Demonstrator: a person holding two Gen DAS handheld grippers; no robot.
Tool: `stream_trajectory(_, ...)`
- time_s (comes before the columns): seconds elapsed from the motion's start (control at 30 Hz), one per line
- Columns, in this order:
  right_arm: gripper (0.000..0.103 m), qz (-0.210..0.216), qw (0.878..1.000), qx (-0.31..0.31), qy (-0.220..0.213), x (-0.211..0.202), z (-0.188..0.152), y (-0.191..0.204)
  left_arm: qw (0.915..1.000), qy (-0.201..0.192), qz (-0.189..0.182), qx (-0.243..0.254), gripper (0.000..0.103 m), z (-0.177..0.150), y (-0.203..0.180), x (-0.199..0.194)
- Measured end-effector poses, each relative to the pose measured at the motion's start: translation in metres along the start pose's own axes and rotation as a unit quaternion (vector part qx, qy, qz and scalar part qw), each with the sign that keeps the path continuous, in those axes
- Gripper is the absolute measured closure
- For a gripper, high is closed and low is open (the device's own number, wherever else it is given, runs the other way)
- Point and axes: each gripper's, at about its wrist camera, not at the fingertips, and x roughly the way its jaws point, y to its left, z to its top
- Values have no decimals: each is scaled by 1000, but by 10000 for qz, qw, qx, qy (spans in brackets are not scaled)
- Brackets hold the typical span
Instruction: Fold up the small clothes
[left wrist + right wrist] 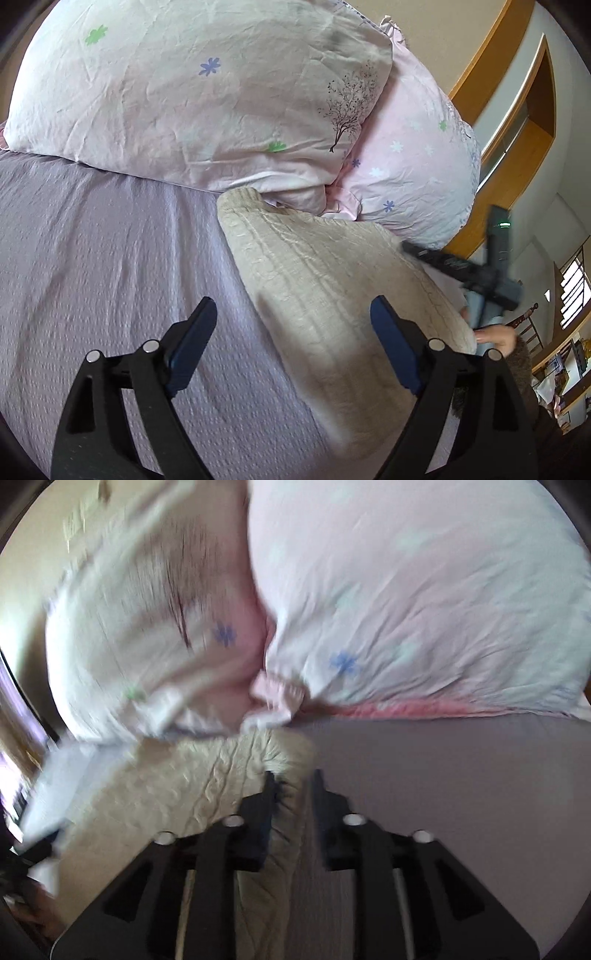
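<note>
A cream cable-knit garment (325, 288) lies on the lilac bedsheet (110, 258), its ribbed end near the pillows. My left gripper (293, 317) is open and empty, hovering above the garment's near left edge. In the left wrist view my right gripper (469, 269) shows at the garment's far right side. In the right wrist view, which is blurred, my right gripper (291, 786) is nearly closed with the garment's edge (207, 786) between its fingers.
Two pale pink flowered pillows (207, 96) lie at the head of the bed, touching the garment's end; they also show in the right wrist view (406, 602). A wooden headboard (491, 55) and room furniture are at the right.
</note>
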Motion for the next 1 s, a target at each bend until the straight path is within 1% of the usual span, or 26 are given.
stream_trajectory(0.03, 74, 296, 9991, 115, -296, -25, -3, -2, 10000, -8, -21, 4, 18, 0, 0, -2)
stream_trajectory(0.07, 74, 634, 9971, 93, -418, -43, -8, 0, 10000, -40, -78, 35, 18, 0, -2, -5)
stream_trajectory(0.1, 74, 866, 9953, 18, -442, -52, -10, 7, 9999, -82, -107, 71, 18, 0, -4, -6)
stream_trajectory(0.13, 74, 1237, 9912, -191, -424, -68, -21, 17, 9997, -147, -119, 124, 18, 0, -6, -8)
stream_trajectory(0.17, 74, 1413, 9885, -393, -365, -74, -30, 28, 9996, -197, -114, 190, 17, 0, -9, -9)
stream_trajectory(0.2, 74, 1503, 9863, -629, -253, -76, -40, 39, 9995, -192, -94, 218, 17, 0, -10, -9)
stream_trajectory(0.23, 74, 1458, 9854, -877, -66, -72, -48, 51, 9996, -163, -73, 229, 17, 0, -11, -9)
stream_trajectory(0.27, 74, 930, 9878, -1207, 323, -57, -63, 61, 9997, -97, -34, 224, 17, -1, -12, -8)
stream_trajectory(0.3, 75, 143, 9873, -1425, 690, -37, -75, 62, 9998, -39, -12, 207, 17, -2, -13, -7)
stream_trajectory(0.33, 75, -153, 9856, -1472, 823, -24, -83, 57, 9998, 26, -7, 198, 17, -3, -14, -8)
stream_trajectory(0.37, 75, -69, 9892, -1343, 589, -30, -85, 49, 9997, 105, -28, 221, 17, -6, -18, -11)
stream_trajectory(0.4, 75, -5, 9911, -1184, 612, -33, -82, 47, 9996, 148, -44, 248, 17, -8, -20, -14)
stream_trajectory(0.43, 73, 150, 9948, -857, 522, -44, -78, 42, 9995, 179, -51, 268, 13, -11, -23, -17)
stream_trajectory(0.47, 70, 300, 9965, -681, 387, -53, -76, 40, 9993, 235, -9, 294, 7, -16, -27, -21)
stream_trajectory(0.5, 55, 445, 9973, -531, 237, -60, -76, 40, 9990, 311, 83, 304, 5, -21, -30, -24)
stream_trajectory(0.53, 26, 573, 9978, -328, 51, -74, -79, 38, 9984, 427, 214, 295, 2, -26, -34, -26)
stream_trajectory(0.57, 12, 600, 9980, -188, -26, -82, -83, 37, 9977, 510, 344, 287, 2, -31, -37, -28)
stream_trajectory(0.6, 3, 593, 9982, -100, -68, -86, -86, 35, 9962, 609, 550, 302, 2, -37, -40, -29)
stream_trajectory(0.63, 3, 605, 9981, -55, -97, -89, -86, 34, 9946, 673, 721, 321, 2, -41, -42, -30)
stream_trajectory(0.67, 3, 610, 9981, -15, -103, -93, -93, 33, 9902, 771, 1097, 397, 2, -49, -48, -31)
stream_trajectory(0.7, 1, 527, 9986, 21, -47, -95, -100, 32, 9861, 825, 1363, 477, 2, -55, -52, -31)
stream_trajectory(0.73, 1, 428, 9991, 47, 11, -95, -103, 31, 9789, 898, 1725, 630, 2, -64, -59, -30)
stream_trajectory(0.77, 1, 212, 9996, 77, 151, -92, -111, 31, 9743, 947, 1901, 744, 2, -69, -63, -27)
stream_trajectory(0.87, 1, -136, 9987, -13, 487, -73, -128, 41, 9630, 1115, 2218, 1047, 2, -86, -77, -17)
stream_trajectory(0.93, 1, -244, 9979, 21, 605, -65, -133, 43, 9612, 1188, 2223, 1119, 2, -90, -81, -10)
stream_trajectory(1.0, 1, -213, 9971, 50, 722, -57, -139, 48, 9600, 1223, 2245, 1139, 2, -93, -84, -5)
